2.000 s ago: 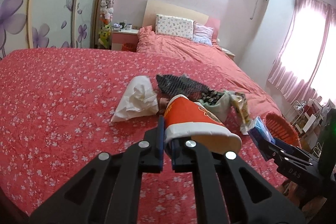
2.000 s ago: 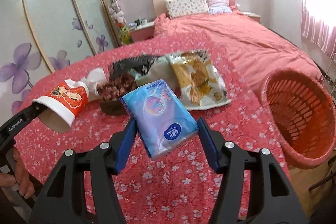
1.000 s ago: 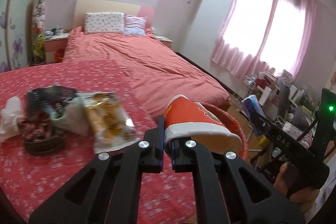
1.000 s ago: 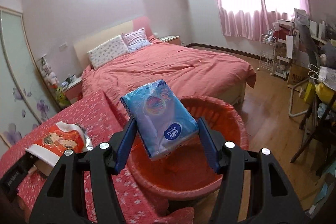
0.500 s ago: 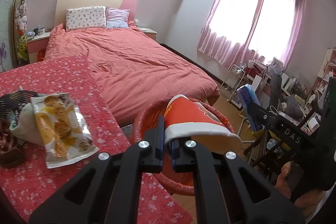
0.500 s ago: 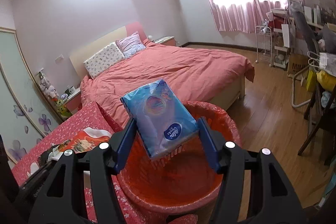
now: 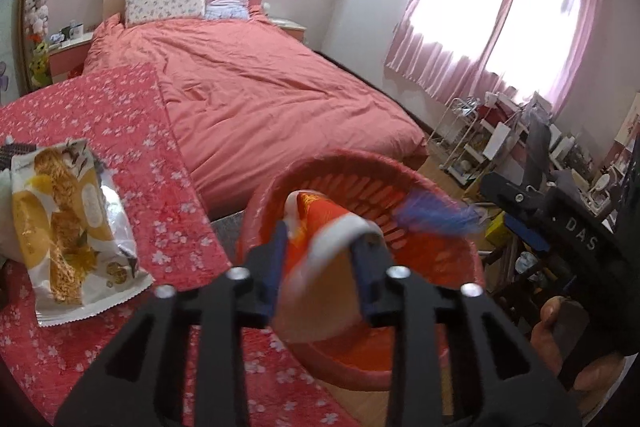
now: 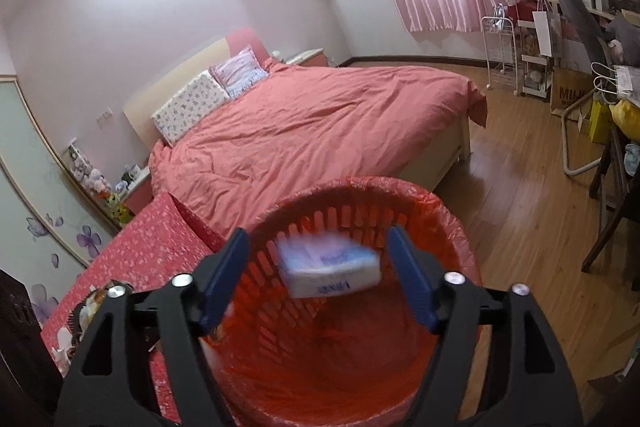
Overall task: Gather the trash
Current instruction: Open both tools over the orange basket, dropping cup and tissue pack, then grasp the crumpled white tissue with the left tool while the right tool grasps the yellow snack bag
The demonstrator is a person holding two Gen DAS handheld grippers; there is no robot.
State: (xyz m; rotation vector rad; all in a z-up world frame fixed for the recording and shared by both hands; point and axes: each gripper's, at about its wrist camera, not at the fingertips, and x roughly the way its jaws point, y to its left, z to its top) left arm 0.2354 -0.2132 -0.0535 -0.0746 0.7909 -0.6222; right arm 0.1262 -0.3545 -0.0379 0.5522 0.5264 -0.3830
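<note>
Both grippers hang over an orange-red trash basket beside the table. My left gripper is open; the red and white paper cup is blurred between its spread fingers, dropping toward the basket. My right gripper is open; the blue tissue pack is blurred and falling into the basket. The pack shows as a blue streak in the left wrist view.
A yellow snack bag lies on the red flowered tablecloth to the left, with more trash at the far left edge. A bed with a salmon cover stands behind. Chairs and a cluttered rack stand on the wooden floor at right.
Both grippers have opened over the basket. The cup and the tissue pack have left the fingers and are falling.
</note>
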